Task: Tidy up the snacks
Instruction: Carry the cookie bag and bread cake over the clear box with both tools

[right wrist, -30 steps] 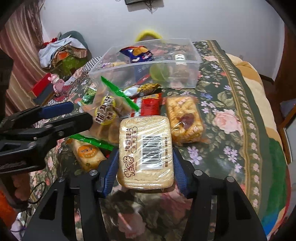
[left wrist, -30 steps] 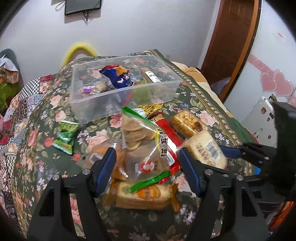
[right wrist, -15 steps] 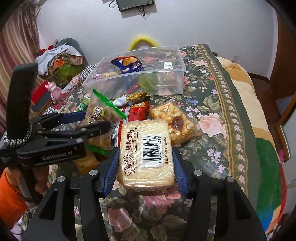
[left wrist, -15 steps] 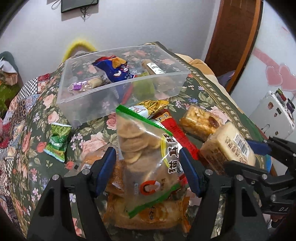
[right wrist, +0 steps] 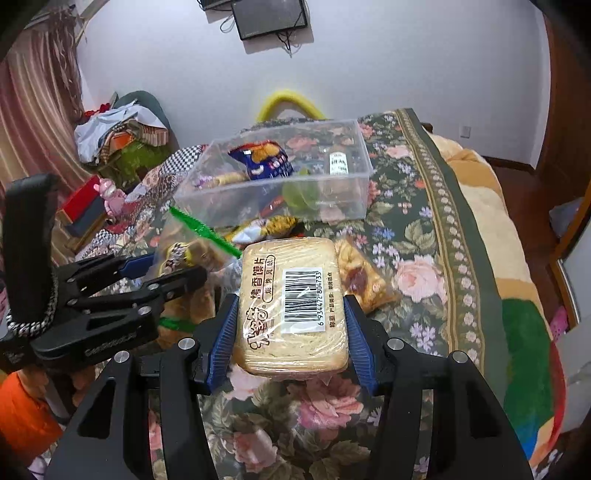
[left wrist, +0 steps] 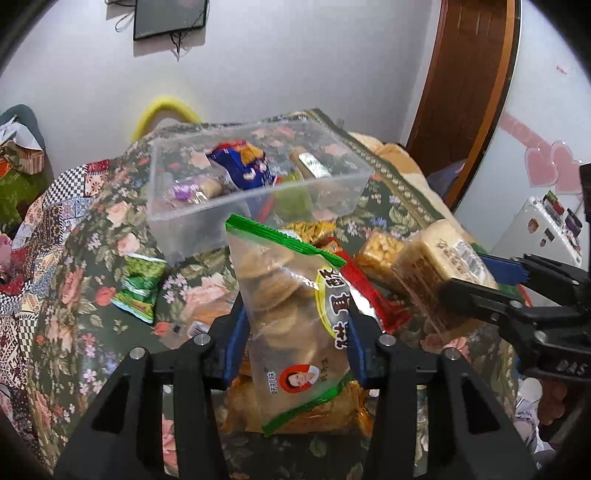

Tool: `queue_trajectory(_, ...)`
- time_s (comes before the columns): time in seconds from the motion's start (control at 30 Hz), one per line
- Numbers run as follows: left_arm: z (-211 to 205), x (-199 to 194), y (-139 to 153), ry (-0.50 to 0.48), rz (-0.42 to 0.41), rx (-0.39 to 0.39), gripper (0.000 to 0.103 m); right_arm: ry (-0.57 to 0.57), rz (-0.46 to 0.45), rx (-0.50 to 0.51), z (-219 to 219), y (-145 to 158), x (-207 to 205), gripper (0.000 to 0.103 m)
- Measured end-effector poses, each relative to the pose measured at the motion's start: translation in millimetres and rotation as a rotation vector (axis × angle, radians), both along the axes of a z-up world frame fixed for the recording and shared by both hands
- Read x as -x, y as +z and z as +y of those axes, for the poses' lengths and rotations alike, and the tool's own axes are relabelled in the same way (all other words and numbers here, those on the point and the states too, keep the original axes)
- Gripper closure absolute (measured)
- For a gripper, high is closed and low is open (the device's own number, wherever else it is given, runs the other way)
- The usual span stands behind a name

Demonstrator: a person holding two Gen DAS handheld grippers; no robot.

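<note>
Closing on a clear cookie bag, the left hand-held gripper has its blue pads against both sides of the bag, whose green-edged top stands tilted just in front of the clear plastic bin, the landmark for what follows. Left of the bin, a small green snack packet lies flat on the floral bedspread. Inside the bin sit a blue chip bag, a purple-wrapped snack and a pack with a white label. In front of the bin, beneath and behind the cookie bag, lie an orange cracker pack, a red stick packet and a gold-striped wrapper. Right of these, still in front of the bin, a peanut brittle bar rests on the bedspread. The right hand-held gripper is clenched on a pale toast-slice pack, barcode label upward, held clear of the bedspread in front of the bin and just beside the brittle bar. Behind the bin a yellow curved object shows against the white wall, and a dark screen hangs above. An orange sleeve appears under the left gripper in the right wrist view.
</note>
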State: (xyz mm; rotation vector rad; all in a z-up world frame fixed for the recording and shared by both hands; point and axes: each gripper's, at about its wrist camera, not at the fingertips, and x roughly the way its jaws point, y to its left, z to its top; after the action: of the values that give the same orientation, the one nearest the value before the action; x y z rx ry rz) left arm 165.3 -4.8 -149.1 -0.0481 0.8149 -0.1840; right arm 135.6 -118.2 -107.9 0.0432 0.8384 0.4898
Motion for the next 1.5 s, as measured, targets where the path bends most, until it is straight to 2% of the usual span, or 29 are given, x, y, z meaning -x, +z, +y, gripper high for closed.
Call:
queue_trajectory(0.23,16,1,28,0.026,-0.060,0.039,0.057,-0.003,-0.055,-0.031,9,18,-13,0.051)
queue_trajectory(0.37,26,-4,42,0.050,-0.091,0.033,0.057,-0.002,-0.096,-0.035,17,31,-25,0.051)
queue_trajectory(0.73,61,-43,65,0.113,-0.148,0.048,0.057,-0.008,-0.164,-0.024,32,51,-65,0.051)
queue_trajectory(1.07,88,-99,47,0.154,-0.113,0.041,0.057,-0.011,-0.157,0.007,49,46,-108,0.051)
queue_trajectory(1.5,93,-164,19,0.154,-0.047,0.036,0.057,-0.007,-0.095,0.054,71,26,-167,0.051)
